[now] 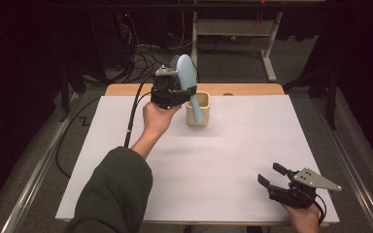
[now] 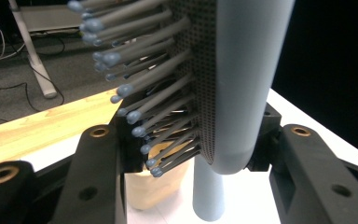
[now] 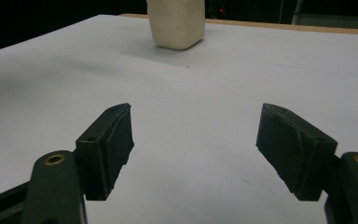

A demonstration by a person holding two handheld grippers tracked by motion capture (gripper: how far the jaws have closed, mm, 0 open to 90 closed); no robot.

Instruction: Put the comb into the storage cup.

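Note:
My left gripper (image 1: pixel 186 92) is shut on a light blue hairbrush (image 1: pixel 186 72) at the far middle of the table. The brush stands nearly upright, head up and bristles to the left. Its handle slants down across a cream cup (image 1: pixel 204 99); whether the tip is inside the cup I cannot tell. In the left gripper view the brush (image 2: pixel 244 79) is clamped between the black jaws, grey bristles (image 2: pixel 140 79) to the left and the cup (image 2: pixel 154 189) below. My right gripper (image 1: pixel 270 173) rests open at the front right with nothing between its fingers (image 3: pixel 112 140). The cup (image 3: pixel 177 23) stands far ahead of it.
A white sheet (image 1: pixel 213 165) covers most of the wooden table (image 1: pixel 252 89). Past the far edge are cables (image 1: pixel 141 53) on the floor and a metal frame leg (image 1: pixel 268 53). The left gripper's cable (image 1: pixel 132 119) trails down over the sheet.

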